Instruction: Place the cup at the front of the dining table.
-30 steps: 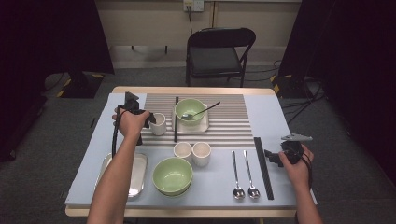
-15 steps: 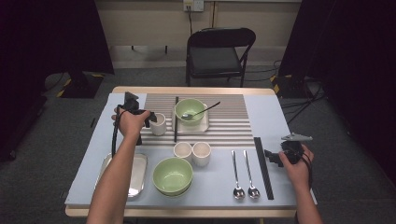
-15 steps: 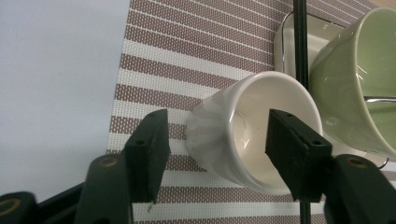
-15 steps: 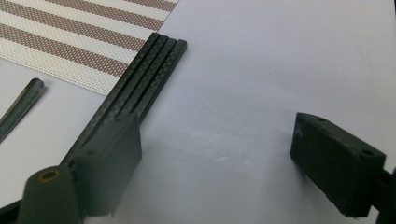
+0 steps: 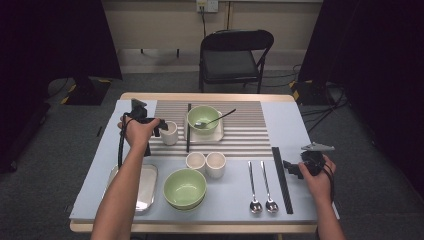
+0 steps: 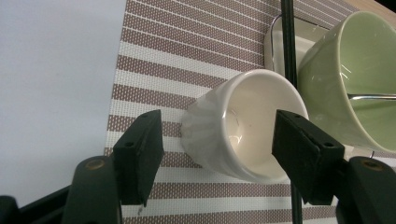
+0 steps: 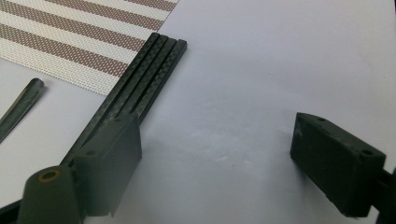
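High view: at the table's left side, the person's left hand holds the left gripper (image 5: 159, 126) against a white cup (image 5: 169, 133) that stands on the striped mat (image 5: 245, 131), near the mat's left edge. Just right of the cup a black stick (image 5: 188, 127) lies across the mat, and beyond it a green bowl (image 5: 203, 119) with a spoon (image 5: 216, 119) in it sits on a white plate (image 5: 216, 136). Toward the table's near edge are two more cups (image 5: 205, 163), a second green bowl (image 5: 185, 188), a metal tray (image 5: 142, 186) at the near left corner, two spoons (image 5: 261, 186) and black chopsticks (image 5: 281, 179). The right gripper (image 5: 294, 169) rests near the table's right edge, just beside the chopsticks.

Left gripper view: the left gripper's (image 6: 217, 140) jaws have just been opening. The cup (image 6: 238, 123) stands between them on the mat (image 6: 187, 56). The left pad stands clear of the cup's wall; the right pad is at the rim, and contact there cannot be told. The bowl (image 6: 355, 74) and plate (image 6: 275, 46) lie just behind the cup, with the stick (image 6: 288, 42) between.

Right gripper view: the right gripper (image 7: 215, 144) is wide open over the bare tabletop, nothing between its jaws. The chopsticks (image 7: 140, 79) run under its left pad toward the mat's corner (image 7: 70, 37); a spoon handle (image 7: 21, 105) lies at the left.
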The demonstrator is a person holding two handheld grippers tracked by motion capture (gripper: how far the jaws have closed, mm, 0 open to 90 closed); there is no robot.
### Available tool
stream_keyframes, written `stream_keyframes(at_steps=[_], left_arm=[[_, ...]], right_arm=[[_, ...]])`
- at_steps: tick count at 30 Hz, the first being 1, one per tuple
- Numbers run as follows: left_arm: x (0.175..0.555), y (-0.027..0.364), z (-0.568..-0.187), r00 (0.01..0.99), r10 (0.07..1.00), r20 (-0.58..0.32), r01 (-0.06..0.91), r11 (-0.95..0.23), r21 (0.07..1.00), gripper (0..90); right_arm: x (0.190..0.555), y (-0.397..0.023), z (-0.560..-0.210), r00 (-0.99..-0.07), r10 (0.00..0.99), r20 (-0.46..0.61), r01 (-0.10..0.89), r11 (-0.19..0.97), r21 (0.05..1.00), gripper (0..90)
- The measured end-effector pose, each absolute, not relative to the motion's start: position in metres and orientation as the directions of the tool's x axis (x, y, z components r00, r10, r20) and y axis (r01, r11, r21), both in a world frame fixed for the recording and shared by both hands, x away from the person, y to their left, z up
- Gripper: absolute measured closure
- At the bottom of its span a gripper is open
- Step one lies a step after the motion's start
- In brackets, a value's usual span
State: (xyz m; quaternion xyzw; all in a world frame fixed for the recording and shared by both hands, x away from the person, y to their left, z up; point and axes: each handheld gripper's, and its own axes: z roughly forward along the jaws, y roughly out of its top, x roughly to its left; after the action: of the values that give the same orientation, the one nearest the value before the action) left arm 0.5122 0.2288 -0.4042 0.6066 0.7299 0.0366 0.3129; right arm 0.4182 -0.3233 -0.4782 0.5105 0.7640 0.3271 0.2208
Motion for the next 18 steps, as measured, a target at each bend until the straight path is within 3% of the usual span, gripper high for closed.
stream_keyframes(at_steps=[18], left_arm=[[0.5, 0.24, -0.396, -0.051, 0.897, -0.439, 0.847, 0.272, 0.457, 33.3]], right_arm=[[0.418, -0.323, -0.478, -0.381, 0.925, -0.004, 0.635, 0.265, 0.725, 14.9]])
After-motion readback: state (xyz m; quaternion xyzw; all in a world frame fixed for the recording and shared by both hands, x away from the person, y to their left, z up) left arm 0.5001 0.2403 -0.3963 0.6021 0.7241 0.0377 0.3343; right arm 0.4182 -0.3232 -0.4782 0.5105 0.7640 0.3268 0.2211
